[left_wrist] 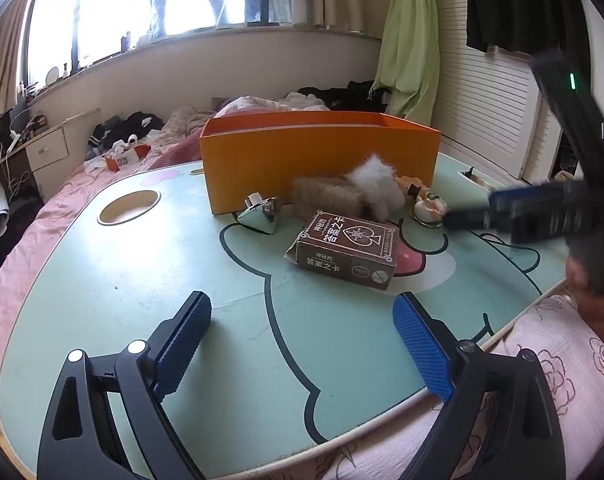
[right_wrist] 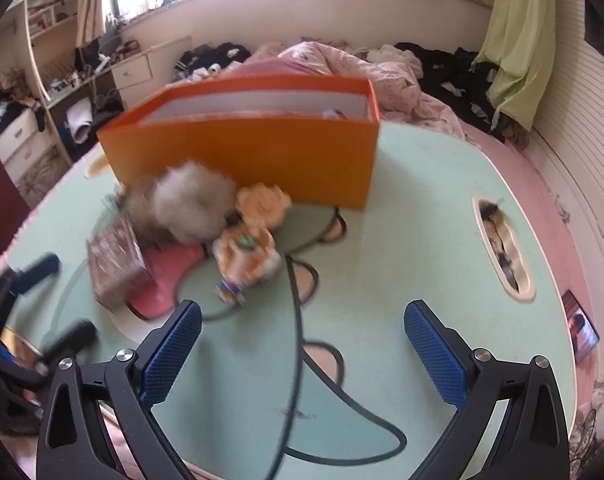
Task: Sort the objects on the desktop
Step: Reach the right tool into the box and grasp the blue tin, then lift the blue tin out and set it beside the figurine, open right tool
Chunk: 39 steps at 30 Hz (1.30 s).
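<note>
A: How are the grippers being held?

B: The left gripper point(left_wrist: 302, 340) is being held wide apart, nothing between its pads, above the bare front of the table point(left_wrist: 121, 272). The right gripper point(right_wrist: 302, 356) is likewise being held wide and empty.

A: Where are the things being kept?

B: The card box point(left_wrist: 348, 250), the fur toy point(left_wrist: 342, 194), the metal piece point(left_wrist: 261, 210) and the figurine point(right_wrist: 247, 256) are being left clustered just before the orange box point(left_wrist: 322, 160).

A: What is being risked?

B: The right view is being blurred, so speed is being suggested. Neighbours could be knocked, since the things are being crowded together.
</note>
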Available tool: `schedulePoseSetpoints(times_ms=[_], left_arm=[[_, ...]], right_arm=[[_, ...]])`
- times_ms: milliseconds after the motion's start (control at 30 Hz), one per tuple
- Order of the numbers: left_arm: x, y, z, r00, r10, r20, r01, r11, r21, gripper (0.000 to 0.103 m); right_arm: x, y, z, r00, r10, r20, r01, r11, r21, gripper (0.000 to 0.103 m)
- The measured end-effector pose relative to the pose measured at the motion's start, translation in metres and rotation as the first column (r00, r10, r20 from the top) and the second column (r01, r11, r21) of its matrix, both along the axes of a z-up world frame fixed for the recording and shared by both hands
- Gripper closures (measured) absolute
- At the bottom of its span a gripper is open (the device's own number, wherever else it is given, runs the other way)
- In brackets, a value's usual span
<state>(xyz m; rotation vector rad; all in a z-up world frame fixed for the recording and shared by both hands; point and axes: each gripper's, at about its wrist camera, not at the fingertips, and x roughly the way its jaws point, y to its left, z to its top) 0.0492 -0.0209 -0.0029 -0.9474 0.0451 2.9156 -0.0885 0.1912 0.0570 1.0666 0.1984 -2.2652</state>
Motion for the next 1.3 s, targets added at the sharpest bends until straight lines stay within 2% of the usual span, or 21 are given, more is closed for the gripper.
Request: schedulePoseSetpoints(times_ms=[100, 133, 167, 233, 300, 400, 500, 600, 700, 767, 833, 967, 1100, 1233, 1300], left_arm=[[0.001, 0.001, -0.001, 1.0, 0.002, -0.005, -0.002, 1.0, -0.002, 0.011], [0.001, 0.001, -0.001, 1.0, 0.003, -0.006, -0.003, 1.0, -0.002, 0.011], [0.001, 0.001, -0.001, 1.0, 0.003, -0.007, -0.003, 1.0, -0.002, 0.011], [0.001, 0.001, -0.001, 1.0, 0.002, -0.013, -0.002, 1.0, -0.001, 0.011], [0.001, 0.0, -0.002, 1.0, 0.002, -0.019, -0.002, 1.0, 0.001, 0.011], [0.002, -0.001, -0.002, 1.0, -0.003, -0.023, 0.003, 1.0, 0.006, 0.011], [0.003, 0.0, -0.002, 1.0, -0.003, -0.029, 0.004, 1.0, 0.007, 0.011], [0.003, -0.001, -0.002, 1.0, -0.003, -0.031, 0.003, 1.0, 0.007, 0.011], [0.003, 0.001, -0.002, 1.0, -0.001, -0.03, 0.001, 1.0, 0.007, 0.011], [0.003, 0.001, -0.002, 1.0, 0.001, -0.03, -0.001, 1.0, 0.008, 0.011], [0.003, 0.0, -0.002, 1.0, 0.002, -0.03, -0.002, 1.0, 0.006, 0.011], [0.002, 0.0, -0.001, 1.0, 0.002, -0.031, -0.001, 1.0, 0.006, 0.011], [0.002, 0.0, -0.001, 1.0, 0.002, -0.031, -0.002, 1.0, 0.006, 0.011], [0.002, 0.0, -0.001, 1.0, 0.004, -0.031, -0.004, 1.0, 0.006, 0.011], [0.002, -0.001, -0.001, 1.0, 0.004, -0.03, -0.004, 1.0, 0.006, 0.011]], right_arm=[[-0.016, -0.023, 0.051, 0.995, 0.104, 0.002, -0.103, 0.988, -0.113, 0.005], [-0.022, -0.033, 0.062, 0.99, 0.138, 0.013, -0.135, 0.983, -0.124, 0.005], [-0.037, -0.055, 0.076, 0.981, 0.19, 0.047, -0.183, 0.976, -0.12, 0.008], [-0.065, -0.095, 0.083, 0.964, 0.235, 0.124, -0.227, 0.971, -0.071, 0.012], [-0.092, -0.133, 0.074, 0.943, 0.24, 0.232, -0.245, 0.969, -0.006, 0.02], [-0.117, -0.18, 0.042, 0.911, 0.202, 0.361, -0.252, 0.963, 0.096, 0.024], [-0.13, -0.205, 0.019, 0.906, 0.151, 0.396, -0.239, 0.954, 0.183, 0.024], [-0.13, -0.219, 0.001, 0.871, 0.172, 0.461, -0.292, 0.935, 0.203, 0.024], [-0.128, -0.228, -0.011, 0.861, 0.178, 0.476, -0.328, 0.91, 0.253, 0.022], [-0.133, -0.226, -0.013, 0.867, 0.171, 0.468, -0.325, 0.906, 0.27, 0.022], [-0.135, -0.223, -0.014, 0.859, 0.184, 0.477, -0.341, 0.902, 0.264, 0.022], [-0.143, -0.213, -0.011, 0.861, 0.164, 0.482, -0.317, 0.914, 0.255, 0.03], [-0.151, -0.203, -0.006, 0.892, 0.111, 0.439, -0.25, 0.929, 0.272, 0.03], [-0.15, -0.206, -0.004, 0.89, 0.108, 0.444, -0.251, 0.927, 0.277, 0.028], [-0.152, -0.21, -0.006, 0.887, 0.109, 0.449, -0.251, 0.929, 0.27, 0.023]])
